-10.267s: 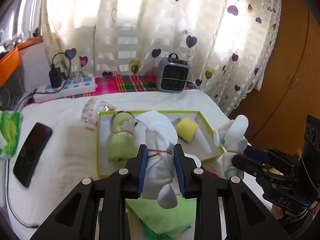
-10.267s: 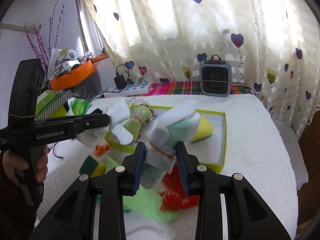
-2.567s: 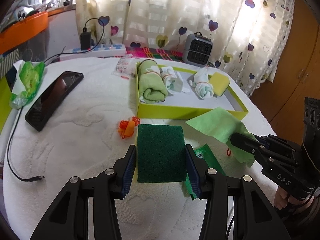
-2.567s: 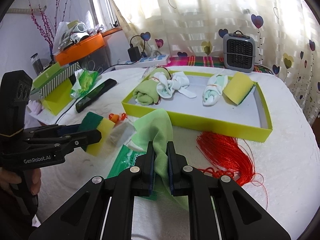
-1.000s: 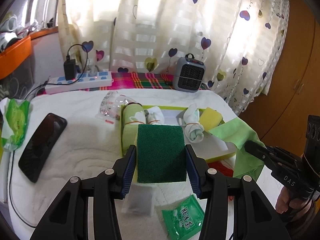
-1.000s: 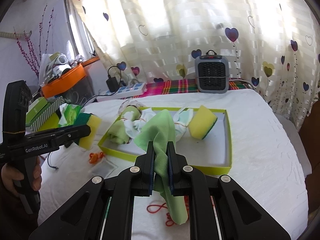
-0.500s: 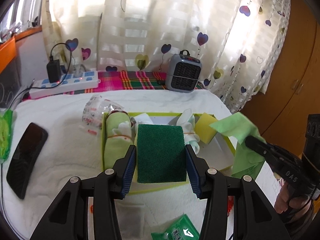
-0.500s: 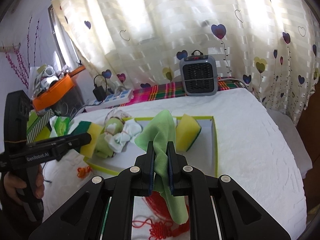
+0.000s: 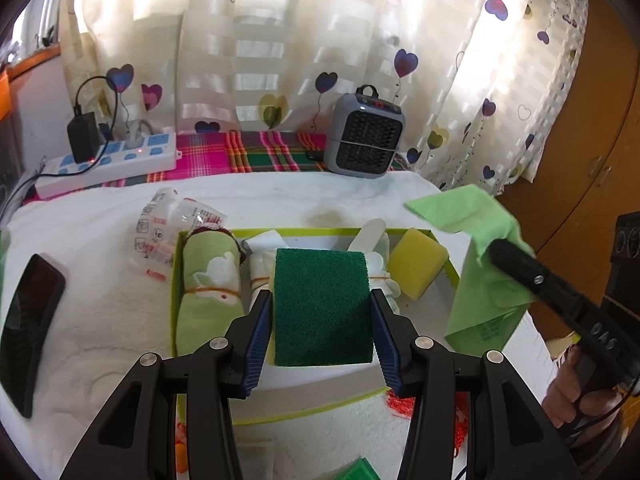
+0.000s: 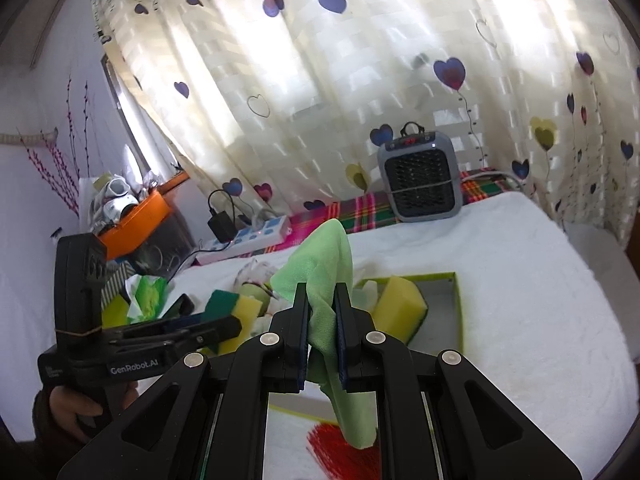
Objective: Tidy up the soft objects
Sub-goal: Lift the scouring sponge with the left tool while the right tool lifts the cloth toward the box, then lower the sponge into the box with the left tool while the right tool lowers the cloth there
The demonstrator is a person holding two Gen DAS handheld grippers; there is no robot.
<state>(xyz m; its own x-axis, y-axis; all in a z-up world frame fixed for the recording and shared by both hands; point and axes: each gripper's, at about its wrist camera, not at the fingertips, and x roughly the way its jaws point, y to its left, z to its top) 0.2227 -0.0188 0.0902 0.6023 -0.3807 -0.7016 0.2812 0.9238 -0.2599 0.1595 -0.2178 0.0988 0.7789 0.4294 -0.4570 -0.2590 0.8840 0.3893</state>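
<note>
My left gripper [image 9: 322,312] is shut on a green-and-yellow scouring sponge [image 9: 322,304], held just above the lime-edged tray [image 9: 452,270]. The sponge also shows in the right wrist view [image 10: 230,310]. In the tray lie a rolled green towel [image 9: 206,292], white sock bundles [image 9: 260,256] and a yellow sponge [image 9: 416,262]. My right gripper [image 10: 322,312] is shut on a light green cloth [image 10: 320,272], held in the air over the tray's right end; the cloth also shows in the left wrist view [image 9: 480,248].
A grey heater [image 9: 364,136] and a power strip [image 9: 108,160] stand at the back. A black phone [image 9: 28,328] and a clear plastic wrapper [image 9: 168,220] lie left of the tray. Red string [image 10: 340,452] and a green packet [image 9: 356,470] lie in front.
Both grippers have moved forward and lower toward the tray. The sponge now hangs over the tray's middle, and the green cloth has come over its right end.
</note>
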